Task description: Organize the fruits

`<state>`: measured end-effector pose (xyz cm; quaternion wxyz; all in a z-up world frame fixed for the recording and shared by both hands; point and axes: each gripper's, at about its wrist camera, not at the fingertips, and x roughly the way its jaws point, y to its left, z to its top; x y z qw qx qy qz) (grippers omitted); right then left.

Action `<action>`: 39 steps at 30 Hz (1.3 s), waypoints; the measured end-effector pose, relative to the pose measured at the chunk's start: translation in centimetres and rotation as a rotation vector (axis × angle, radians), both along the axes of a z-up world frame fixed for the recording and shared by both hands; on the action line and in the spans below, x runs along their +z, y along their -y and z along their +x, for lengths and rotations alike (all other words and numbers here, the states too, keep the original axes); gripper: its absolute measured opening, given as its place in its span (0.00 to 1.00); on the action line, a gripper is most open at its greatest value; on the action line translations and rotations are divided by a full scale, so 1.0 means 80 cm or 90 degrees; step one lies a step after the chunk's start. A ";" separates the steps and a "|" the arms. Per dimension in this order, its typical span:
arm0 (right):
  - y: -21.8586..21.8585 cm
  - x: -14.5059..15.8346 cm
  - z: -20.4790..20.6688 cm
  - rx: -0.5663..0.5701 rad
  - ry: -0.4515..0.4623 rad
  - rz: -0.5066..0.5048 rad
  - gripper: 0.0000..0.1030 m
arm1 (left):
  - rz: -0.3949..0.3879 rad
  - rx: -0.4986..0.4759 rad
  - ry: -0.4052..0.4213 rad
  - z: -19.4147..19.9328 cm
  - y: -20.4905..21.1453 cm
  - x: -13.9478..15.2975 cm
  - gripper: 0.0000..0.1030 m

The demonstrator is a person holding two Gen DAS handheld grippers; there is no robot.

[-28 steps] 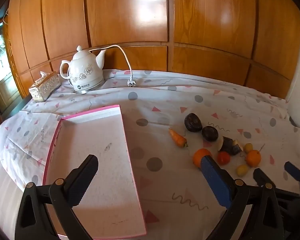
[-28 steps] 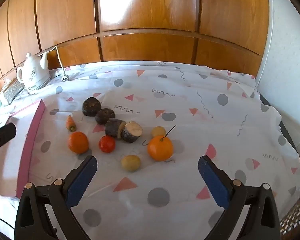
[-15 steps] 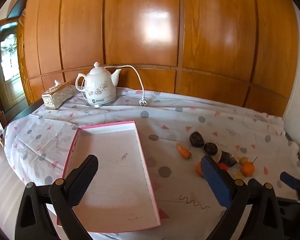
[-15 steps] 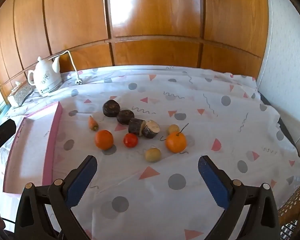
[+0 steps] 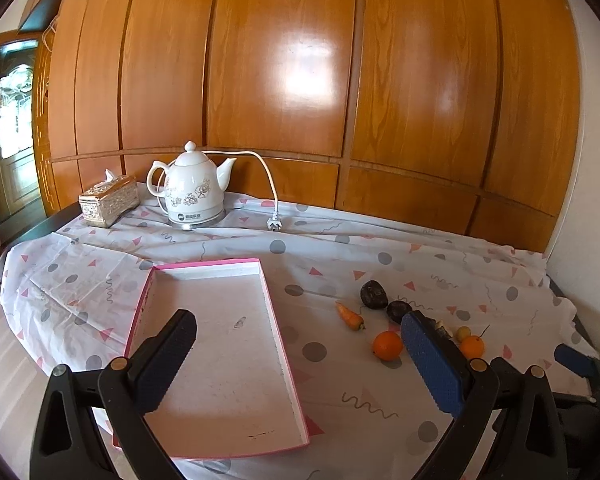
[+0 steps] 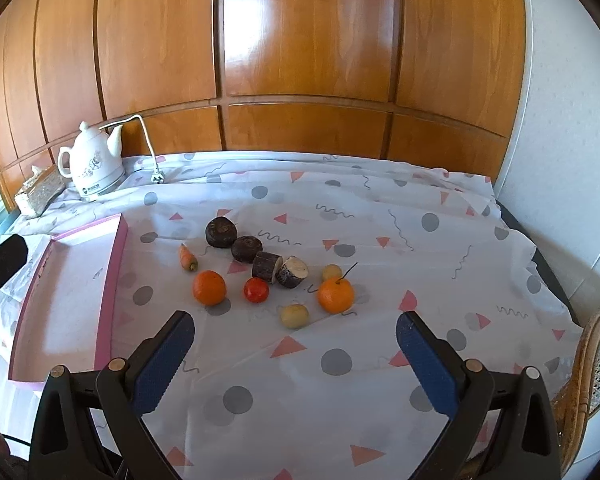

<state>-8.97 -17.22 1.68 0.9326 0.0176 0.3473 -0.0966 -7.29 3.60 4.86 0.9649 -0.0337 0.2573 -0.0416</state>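
Two grippers hung over the clothed table [image 6: 380, 208], and both stood with their fingers spread wide apart, clasping nothing. The left gripper [image 5: 300, 354] hovered above the pink-rimmed tray [image 5: 204, 268], whose pale floor lay bare; the right gripper [image 6: 294, 354] hovered over open cloth, short of the fruit.

The produce lay loose on the cloth to the right of the tray — none of it inside. Farthest back sat a dark round piece [image 6: 220, 232], with a second dark piece [image 6: 247, 249] just beside it. Next came a cut dark cylinder [image 6: 266, 266] touching a cut stub with a pale face [image 6: 293, 272]. A small carrot [image 6: 188, 258] lay nearest the tray's rim, well apart from it. In the nearer row sat an orange [image 6: 209, 288], a red tomato [image 6: 256, 290] and a stemmed orange [image 6: 335, 295], with a small yellowish fruit [image 6: 331, 272] behind the last and a pale yellow one [image 6: 294, 315] closest to the right gripper.

At the back left stood a white kettle [image 5: 190, 190], upright — its cord and plug [image 5: 274, 224] lay on the cloth beside it — and a silver tissue box [image 5: 108, 202] rested to its left. Wood panelling [image 5: 300, 80] rose behind the table. A wicker chair edge [image 6: 596, 368] showed at the right.
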 end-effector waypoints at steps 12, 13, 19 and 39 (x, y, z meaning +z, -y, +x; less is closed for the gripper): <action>0.007 -0.004 0.000 -0.020 -0.013 -0.004 1.00 | -0.028 -0.035 -0.012 0.003 0.002 -0.006 1.00; 0.010 -0.005 0.000 -0.023 -0.014 -0.005 1.00 | -0.026 -0.038 -0.014 0.003 0.005 -0.007 1.00; 0.015 -0.011 0.008 -0.025 -0.014 -0.024 1.00 | -0.034 -0.059 -0.047 0.015 0.012 -0.021 1.00; 0.026 -0.021 0.037 0.011 0.001 -0.093 0.99 | -0.028 -0.083 -0.137 0.048 0.037 -0.054 1.00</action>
